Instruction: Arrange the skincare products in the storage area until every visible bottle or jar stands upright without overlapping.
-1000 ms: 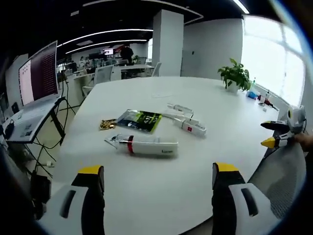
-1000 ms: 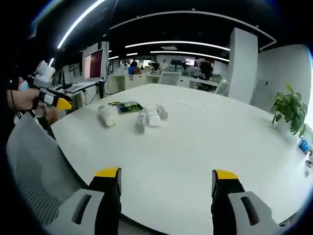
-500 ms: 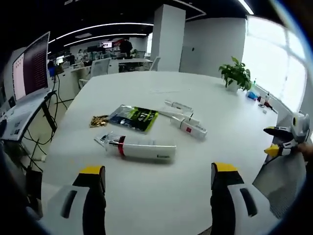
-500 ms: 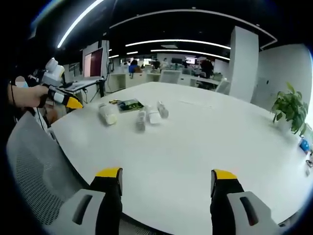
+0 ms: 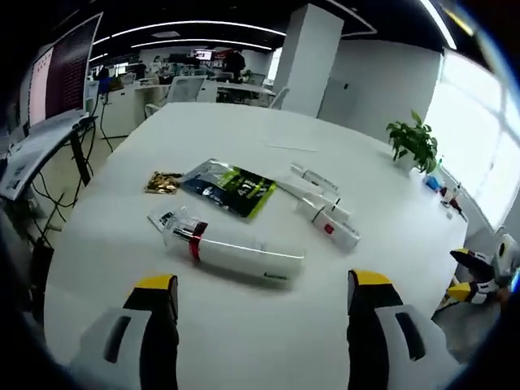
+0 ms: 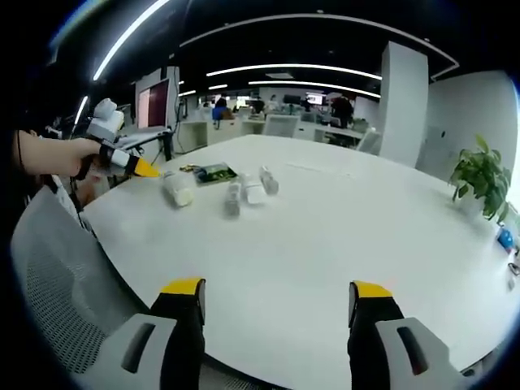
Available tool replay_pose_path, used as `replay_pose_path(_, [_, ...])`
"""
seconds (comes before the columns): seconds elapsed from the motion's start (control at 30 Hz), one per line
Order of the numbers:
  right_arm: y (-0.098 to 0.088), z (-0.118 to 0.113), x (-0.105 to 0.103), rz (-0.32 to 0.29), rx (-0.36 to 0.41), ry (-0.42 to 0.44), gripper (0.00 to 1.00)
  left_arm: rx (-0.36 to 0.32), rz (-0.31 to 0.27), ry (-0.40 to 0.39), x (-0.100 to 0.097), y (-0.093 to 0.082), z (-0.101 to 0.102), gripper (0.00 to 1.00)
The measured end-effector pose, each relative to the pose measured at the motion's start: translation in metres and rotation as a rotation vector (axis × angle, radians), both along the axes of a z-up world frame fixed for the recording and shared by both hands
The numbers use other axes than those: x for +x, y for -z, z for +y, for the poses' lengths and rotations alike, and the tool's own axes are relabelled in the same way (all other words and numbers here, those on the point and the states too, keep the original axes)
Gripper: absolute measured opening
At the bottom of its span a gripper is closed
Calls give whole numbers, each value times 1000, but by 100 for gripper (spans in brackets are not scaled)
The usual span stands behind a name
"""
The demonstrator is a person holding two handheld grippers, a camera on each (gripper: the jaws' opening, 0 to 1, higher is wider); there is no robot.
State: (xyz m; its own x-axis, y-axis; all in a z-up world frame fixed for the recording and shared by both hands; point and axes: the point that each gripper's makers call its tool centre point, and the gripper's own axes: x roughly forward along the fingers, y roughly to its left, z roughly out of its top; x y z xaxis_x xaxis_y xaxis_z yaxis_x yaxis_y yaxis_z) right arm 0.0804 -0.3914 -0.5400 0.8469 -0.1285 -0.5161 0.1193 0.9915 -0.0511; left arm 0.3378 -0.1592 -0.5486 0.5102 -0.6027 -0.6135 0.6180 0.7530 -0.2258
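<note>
A large white bottle [image 5: 236, 252] with a red band lies on its side on the white table [image 5: 244, 341], just ahead of my left gripper [image 5: 262, 302], whose jaws stand wide apart with nothing between them. Beyond it lie a dark green sachet [image 5: 227, 185], a small gold packet [image 5: 162, 182] and white tubes [image 5: 329, 223], all flat. In the right gripper view the same bottle [image 6: 179, 191] and tubes [image 6: 244, 195] lie far off at the left. My right gripper [image 6: 276, 307] is open and empty near the table edge. A hand holds the left gripper [image 6: 142, 168] beside the bottle.
A potted plant [image 5: 413, 140] stands at the table's far side. A grey mesh chair [image 6: 65, 276] sits by the near edge. A desk with a monitor [image 5: 61, 81] and cables stands left of the table. The right gripper [image 5: 475, 280] shows past the table's right edge.
My left gripper has moved forward over the table and closer to the lying bottle. The right gripper has hardly moved. None of the products has shifted.
</note>
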Motion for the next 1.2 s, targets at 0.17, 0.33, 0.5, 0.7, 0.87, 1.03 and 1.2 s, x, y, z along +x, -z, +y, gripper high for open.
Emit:
replay_pose_path(0.17, [1,0,0,4,1,-3,75,4,34,-44,14,5,-7,75])
replay_pose_path(0.33, [1,0,0,5,3,-1,75,15,68,-94,22,12,-9,75])
replay_pose_path(0.5, [3,1,-1,11,6,-7,73,21,115,-163,31,21,-11,80])
replay_pose_path(0.7, [4,1,-1,15,9,-7,73,39,114,-183,38,25,-19,76])
replay_pose_path(0.87, [6,1,-2,24,11,-14,73,58,112,-197,38,26,-24,74])
replay_pose_path(1.03, [7,1,-2,29,11,-14,72,91,94,-190,45,34,-26,73])
replay_pose_path(1.2, [8,1,-2,32,14,-16,71,124,99,-190,45,39,-22,72])
